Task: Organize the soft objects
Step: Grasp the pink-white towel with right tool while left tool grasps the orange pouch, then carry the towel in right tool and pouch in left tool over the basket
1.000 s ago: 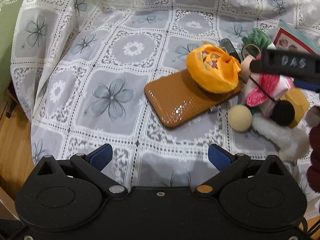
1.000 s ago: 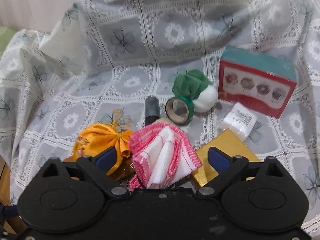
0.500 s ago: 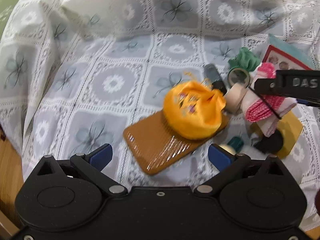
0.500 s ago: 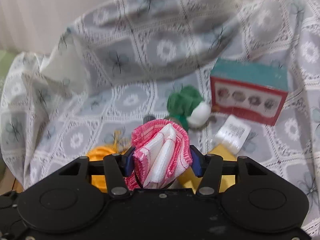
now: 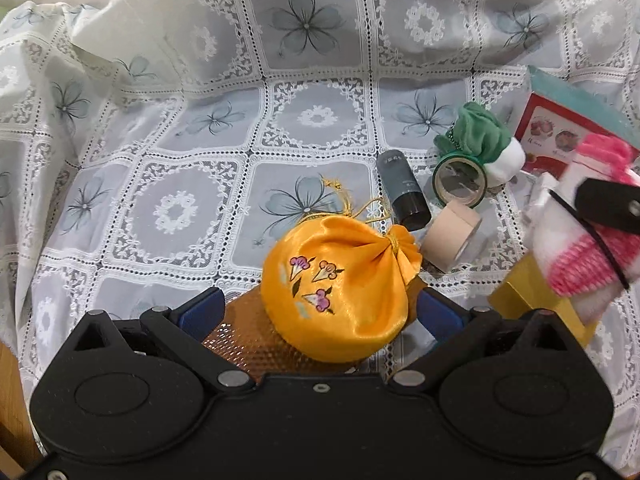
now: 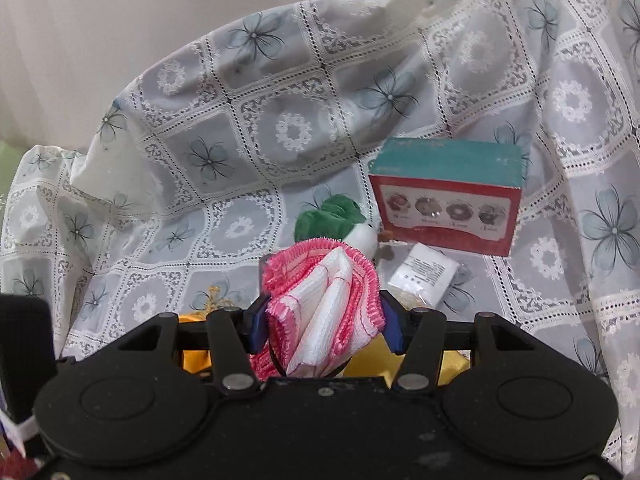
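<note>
While the right gripper (image 6: 322, 330) clamps one pink cloth (image 6: 324, 308), the left gripper (image 5: 320, 316) gapes around one orange pouch (image 5: 340, 284); two tape rolls (image 5: 452, 240), one box (image 6: 446, 204).

Pouch (image 5: 340, 296) atop case (image 5: 240, 328), tapes (image 5: 454, 234) right.

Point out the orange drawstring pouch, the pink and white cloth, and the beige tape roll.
orange drawstring pouch (image 5: 336, 292), left wrist view, embroidered front.
pink and white cloth (image 6: 324, 304), right wrist view, white middle fold.
beige tape roll (image 5: 460, 222), left wrist view, outer band.
</note>
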The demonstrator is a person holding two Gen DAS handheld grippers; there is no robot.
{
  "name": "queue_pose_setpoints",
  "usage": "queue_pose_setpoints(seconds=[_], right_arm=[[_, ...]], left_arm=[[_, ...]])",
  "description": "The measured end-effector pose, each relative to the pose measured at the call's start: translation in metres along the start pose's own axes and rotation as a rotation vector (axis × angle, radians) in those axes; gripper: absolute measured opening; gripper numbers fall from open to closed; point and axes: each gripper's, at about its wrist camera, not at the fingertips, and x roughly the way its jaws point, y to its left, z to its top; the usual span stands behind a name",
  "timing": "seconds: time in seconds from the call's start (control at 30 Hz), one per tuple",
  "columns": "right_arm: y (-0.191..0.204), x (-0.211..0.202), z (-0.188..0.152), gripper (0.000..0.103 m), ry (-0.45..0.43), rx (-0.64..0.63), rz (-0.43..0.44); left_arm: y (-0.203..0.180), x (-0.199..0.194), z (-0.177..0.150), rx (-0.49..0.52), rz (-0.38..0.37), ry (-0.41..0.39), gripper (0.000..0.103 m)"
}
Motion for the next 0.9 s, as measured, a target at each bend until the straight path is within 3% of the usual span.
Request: queue_pose_setpoints(seconds=[0.2, 0.27, 0.37, 0.57, 0.9], right_arm=[[-0.005, 0.006, -0.006, 0.054, 0.027, 0.016, -0.005], [-0.005, 0.007, -0.008, 0.054, 0.034, 0.018, -0.007], [-0.006, 0.006, -0.009, 0.054, 0.035, 0.019, -0.008], [-0.004, -0.006, -0.011, 0.054, 0.019, 0.013, -0.007], [0.006, -0.058, -0.02, 0.054, -0.045, -0.027, 0.015]], left_arm=[[-0.002, 0.013, 0.005, 0.011, -0.009, 0.009, 0.096], [0.0, 0.015, 0.006, 0.011, -0.03, 0.016, 0.074], [0.003, 0.017, 0.009, -0.013, -0.071, 0.05, 0.071], [0.006, 0.004, 0.009, -0.03, -0.077, 0.037, 0.07], [0.014, -0.053, -0.005, -0.034, -0.102, -0.003, 0.07]])
